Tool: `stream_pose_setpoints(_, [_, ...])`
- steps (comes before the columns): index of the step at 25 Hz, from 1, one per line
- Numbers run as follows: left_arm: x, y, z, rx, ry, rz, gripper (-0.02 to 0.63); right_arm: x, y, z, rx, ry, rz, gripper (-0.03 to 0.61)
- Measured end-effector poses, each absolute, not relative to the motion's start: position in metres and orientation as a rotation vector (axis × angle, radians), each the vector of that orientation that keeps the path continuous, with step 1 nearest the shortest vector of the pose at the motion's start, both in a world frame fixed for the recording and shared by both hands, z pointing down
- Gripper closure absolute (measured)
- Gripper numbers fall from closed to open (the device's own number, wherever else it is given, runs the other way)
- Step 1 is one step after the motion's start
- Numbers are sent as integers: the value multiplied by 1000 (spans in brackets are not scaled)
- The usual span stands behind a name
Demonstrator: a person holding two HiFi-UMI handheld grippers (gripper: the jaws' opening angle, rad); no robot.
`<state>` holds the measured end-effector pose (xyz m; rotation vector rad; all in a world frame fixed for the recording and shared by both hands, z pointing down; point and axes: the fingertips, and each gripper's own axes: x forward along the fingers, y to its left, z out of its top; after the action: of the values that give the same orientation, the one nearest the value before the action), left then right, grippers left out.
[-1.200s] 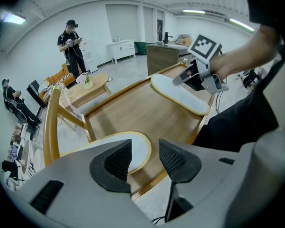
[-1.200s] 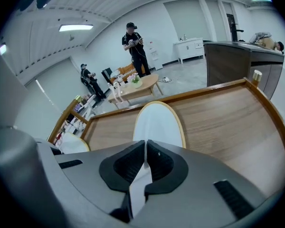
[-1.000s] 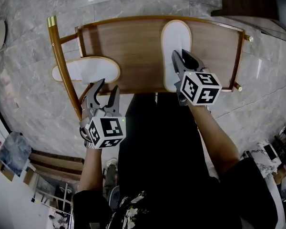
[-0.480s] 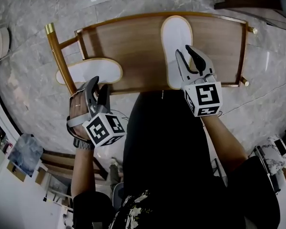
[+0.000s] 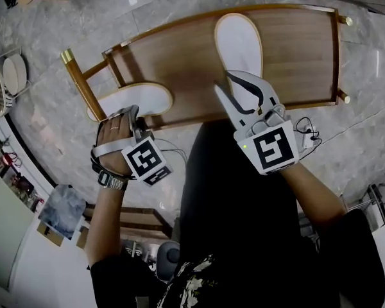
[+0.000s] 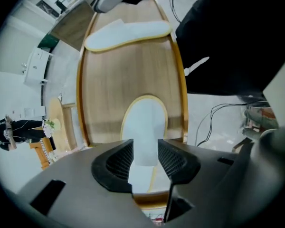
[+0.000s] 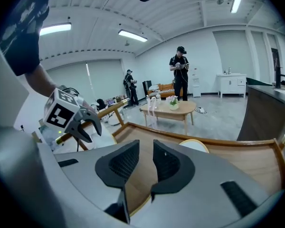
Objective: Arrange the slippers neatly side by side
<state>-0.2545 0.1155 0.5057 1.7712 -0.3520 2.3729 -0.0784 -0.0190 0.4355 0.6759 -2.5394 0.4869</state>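
Observation:
Two white slippers lie on a wooden rack [image 5: 186,63]. The left slipper [image 5: 131,100] lies crosswise over the rack's left end. The right slipper [image 5: 239,43] lies lengthwise. My left gripper [image 5: 136,122] points steeply down at the left slipper's near edge. In the left gripper view that slipper [image 6: 142,122] shows between the jaws of the left gripper [image 6: 145,158], which have just been closing but do not press on it. My right gripper [image 5: 222,80] hangs above the right slipper's near end; its jaws have just been closing too, with nothing between them.
The rack has a raised rim [image 5: 337,56] and a brass-capped post [image 5: 69,58] at its left end. Grey marble floor [image 5: 45,127] surrounds it. In the right gripper view, a round coffee table [image 7: 173,109] and two standing people [image 7: 180,72] are far off.
My right gripper has lifted off the right slipper and come nearer the camera. My left gripper has rolled over and moved up to the left slipper's near edge.

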Motion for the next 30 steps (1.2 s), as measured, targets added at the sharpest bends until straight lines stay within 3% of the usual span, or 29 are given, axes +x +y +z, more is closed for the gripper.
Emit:
stream_pose_setpoints(8, [-269, 122, 535, 1696, -206, 2413, 461, -83, -1, 440, 581, -2532, 508, 502])
stream_pose_setpoints(14, [-270, 109, 541, 1723, -295, 2448, 584, -85, -1, 438, 579, -2540, 507, 517])
stream_pose_setpoints(30, [-227, 63, 501, 1766, -792, 1990, 597, -56, -11, 430, 660, -2513, 470, 537])
